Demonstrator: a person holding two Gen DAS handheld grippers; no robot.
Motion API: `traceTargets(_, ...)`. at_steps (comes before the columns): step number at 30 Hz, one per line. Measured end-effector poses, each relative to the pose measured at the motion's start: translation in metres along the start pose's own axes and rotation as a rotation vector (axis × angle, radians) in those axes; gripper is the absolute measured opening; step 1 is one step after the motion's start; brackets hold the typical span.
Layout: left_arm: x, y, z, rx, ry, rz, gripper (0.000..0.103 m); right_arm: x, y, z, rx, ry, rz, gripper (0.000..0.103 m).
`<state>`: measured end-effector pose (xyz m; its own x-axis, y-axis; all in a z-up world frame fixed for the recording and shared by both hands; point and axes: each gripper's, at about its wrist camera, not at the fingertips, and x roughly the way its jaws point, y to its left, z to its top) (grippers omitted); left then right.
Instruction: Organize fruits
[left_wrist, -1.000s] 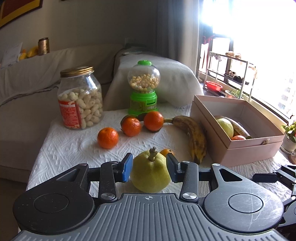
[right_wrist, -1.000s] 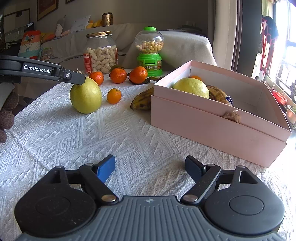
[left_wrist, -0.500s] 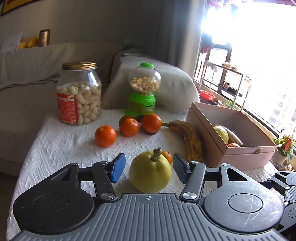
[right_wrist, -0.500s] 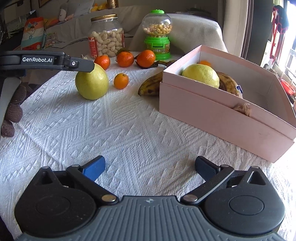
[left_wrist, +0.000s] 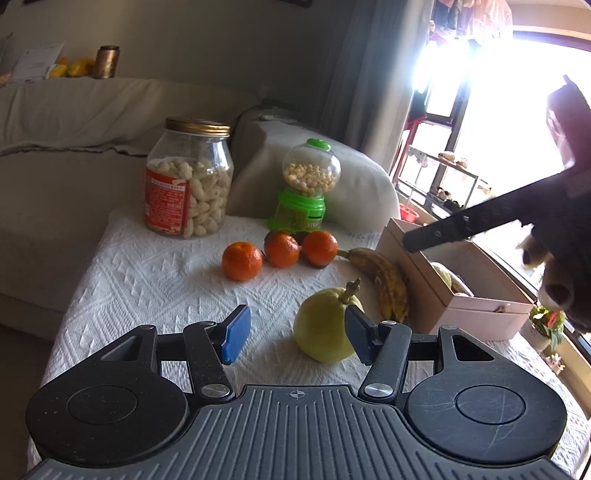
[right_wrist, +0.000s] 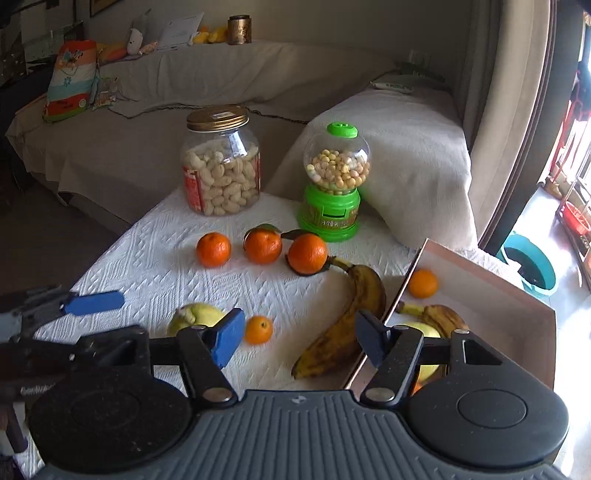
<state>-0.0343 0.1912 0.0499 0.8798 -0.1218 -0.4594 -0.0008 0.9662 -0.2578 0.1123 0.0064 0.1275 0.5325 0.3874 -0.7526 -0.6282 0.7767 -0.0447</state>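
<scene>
Your left tool (left_wrist: 295, 334) stands apart, empty, the yellow-green pear (left_wrist: 325, 326) on the tabletop (left_wrist: 155, 280) at its 3 o'clock pad. Your right tool (right_wrist: 297, 338), jaws just closing, is apart and empty above the banana (right_wrist: 343, 325), pink box (right_wrist: 491, 295) at 3 o'clock.

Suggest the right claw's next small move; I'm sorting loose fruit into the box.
Probably lower toward the banana, shifting slightly right. The right claw, its jaws just closed partway on nothing, hovers over the table; the banana lies loose beside the pink box, nearer the claw's right finger.
</scene>
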Motion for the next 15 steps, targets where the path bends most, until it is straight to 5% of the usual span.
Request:
traceTargets(3, -0.005, 0.003, 0.001, -0.013, -0.013, -0.003, 0.062, 0.048, -0.005, 0.036, -0.073, 0.083, -0.116, 0.046)
traceTargets(11, -0.012, 0.013, 0.000, -0.028, -0.020, -0.015, 0.062, 0.150, -0.025, 0.056, -0.112, 0.258, -0.271, 0.045)
traceTargets(15, -0.006, 0.017, -0.003, -0.048, -0.007, -0.018, 0.062, 0.164, -0.034, 0.057, -0.085, 0.300, -0.241, 0.045)
